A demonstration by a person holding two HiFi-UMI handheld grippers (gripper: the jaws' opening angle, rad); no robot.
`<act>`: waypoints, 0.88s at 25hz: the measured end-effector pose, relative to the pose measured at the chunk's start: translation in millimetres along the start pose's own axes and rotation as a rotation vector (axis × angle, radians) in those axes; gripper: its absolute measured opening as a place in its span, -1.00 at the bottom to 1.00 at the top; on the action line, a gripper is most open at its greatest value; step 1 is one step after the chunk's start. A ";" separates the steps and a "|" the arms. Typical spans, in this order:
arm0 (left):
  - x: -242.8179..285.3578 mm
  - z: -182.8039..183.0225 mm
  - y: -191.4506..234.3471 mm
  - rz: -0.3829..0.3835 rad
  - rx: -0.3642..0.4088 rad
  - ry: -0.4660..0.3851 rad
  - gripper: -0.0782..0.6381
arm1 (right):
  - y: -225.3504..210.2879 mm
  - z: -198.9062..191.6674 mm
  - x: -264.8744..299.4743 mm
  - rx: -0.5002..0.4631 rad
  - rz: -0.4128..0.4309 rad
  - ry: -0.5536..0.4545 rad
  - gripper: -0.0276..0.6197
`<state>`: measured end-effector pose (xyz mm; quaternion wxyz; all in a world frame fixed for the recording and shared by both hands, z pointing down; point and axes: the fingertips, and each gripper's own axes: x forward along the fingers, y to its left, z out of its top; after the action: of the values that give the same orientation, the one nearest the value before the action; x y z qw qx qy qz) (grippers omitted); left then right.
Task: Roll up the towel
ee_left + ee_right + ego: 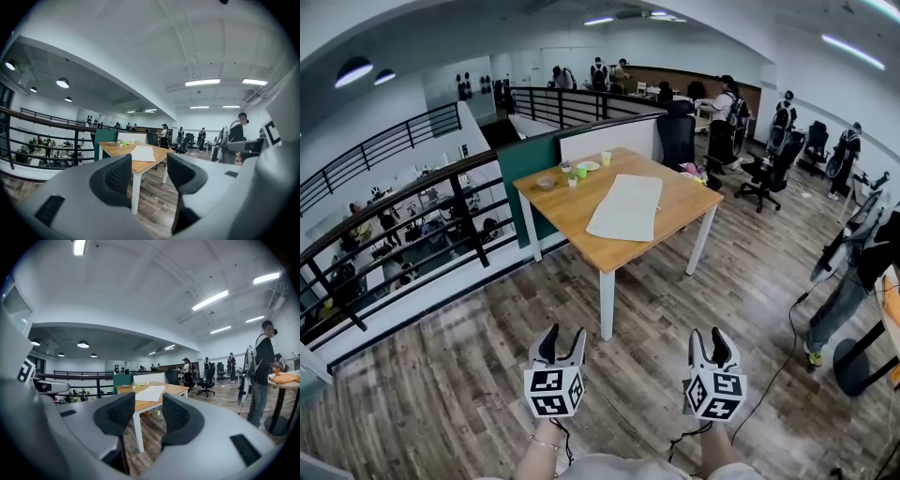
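Wide view first: a wooden floor [469, 384] with a railing [412, 216] along its left side, and the table [572, 211] standing well ahead of the person. On it the towel [626, 206] lies flat and unrolled, running lengthwise down the near half of the top. That looks like a deliberate setup, since it leaves bare wood around the cloth to work a roll along. So the task has not begun.

Now the tools. The left gripper [565, 335] and right gripper [708, 336] are held side by side at waist level, well short of the table and pointing roughly level toward it. Each gripper view shows its jaws parted with nothing between them (only table and floor show through the gap), so both are empty and ready, which suits an approach.

Smallest items: a cup [606, 157], a plate [588, 166] and a bowl [546, 182] sit at the table's far end, apart from the towel.
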<state>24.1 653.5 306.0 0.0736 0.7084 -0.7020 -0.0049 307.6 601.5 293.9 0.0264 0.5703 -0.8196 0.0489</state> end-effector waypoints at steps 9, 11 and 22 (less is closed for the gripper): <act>1.4 2.5 -1.7 -0.001 0.053 -0.026 0.44 | 4.8 -3.4 -0.8 -0.016 0.005 -0.024 0.27; 0.9 3.4 -0.9 0.007 0.052 -0.029 0.55 | 5.6 -1.2 -2.5 -0.017 0.001 -0.047 0.49; 1.0 0.4 25.8 0.026 0.016 -0.035 0.76 | 9.9 -0.7 -0.9 0.023 -0.078 -0.081 0.90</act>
<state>-1.6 652.3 308.6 0.0557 0.6997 -0.7122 -0.0105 298.6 605.8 294.0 -0.0117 0.6037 -0.7964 0.0341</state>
